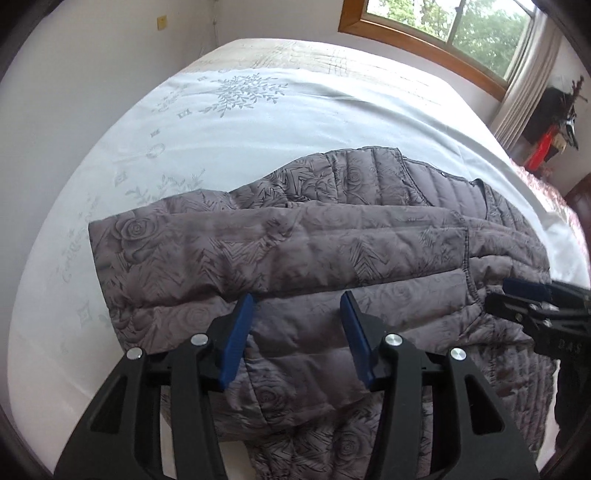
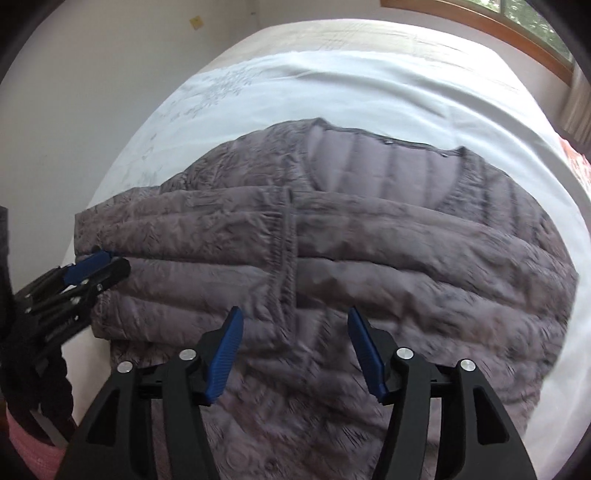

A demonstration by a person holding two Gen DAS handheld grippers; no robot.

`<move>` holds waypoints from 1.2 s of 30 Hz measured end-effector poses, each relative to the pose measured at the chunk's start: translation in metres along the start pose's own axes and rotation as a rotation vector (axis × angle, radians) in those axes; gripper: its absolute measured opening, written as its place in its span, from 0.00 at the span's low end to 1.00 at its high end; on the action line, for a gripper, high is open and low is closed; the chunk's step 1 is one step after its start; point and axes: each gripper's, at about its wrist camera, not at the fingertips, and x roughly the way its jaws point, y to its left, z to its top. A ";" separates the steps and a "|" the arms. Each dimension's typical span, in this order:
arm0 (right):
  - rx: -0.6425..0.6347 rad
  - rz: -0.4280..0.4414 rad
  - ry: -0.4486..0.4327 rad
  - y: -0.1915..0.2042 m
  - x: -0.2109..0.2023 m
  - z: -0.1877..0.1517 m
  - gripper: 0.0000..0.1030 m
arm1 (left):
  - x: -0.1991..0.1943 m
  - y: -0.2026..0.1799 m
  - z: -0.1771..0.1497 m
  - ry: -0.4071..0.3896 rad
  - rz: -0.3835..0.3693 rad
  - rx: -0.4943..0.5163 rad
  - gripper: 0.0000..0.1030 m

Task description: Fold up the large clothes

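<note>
A grey quilted jacket [image 1: 314,251] with a rose pattern lies flat on the bed, both sleeves folded across its front, collar toward the far side. In the right wrist view the same jacket [image 2: 369,240] fills the middle, its neckline at the top. My left gripper [image 1: 297,306] hovers open above the jacket's lower left part, nothing between its blue pads. My right gripper [image 2: 293,321] stands open above the jacket's middle near the front closure, also holding nothing. The right gripper [image 1: 532,299] shows at the right edge of the left wrist view, and the left gripper [image 2: 88,269] by the jacket's left edge.
The bed carries a pale sheet [image 1: 258,122] printed with grey leaves. A wall runs along its left side, a wood-framed window [image 1: 443,29] and curtain stand beyond the far end. Red and black items [image 1: 550,122] sit at the right. Pink fabric [image 2: 33,454] shows at lower left.
</note>
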 end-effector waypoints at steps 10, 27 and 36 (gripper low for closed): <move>-0.106 0.014 0.005 0.030 0.027 0.018 0.09 | 0.002 0.004 0.000 -0.007 -0.018 0.006 0.47; 0.126 -0.069 -0.128 -0.089 -0.062 -0.004 0.04 | -0.011 -0.023 0.010 -0.050 -0.056 0.056 0.49; 0.254 -0.234 -0.117 -0.159 -0.080 -0.051 0.04 | 0.014 -0.029 0.017 -0.022 -0.027 0.053 0.49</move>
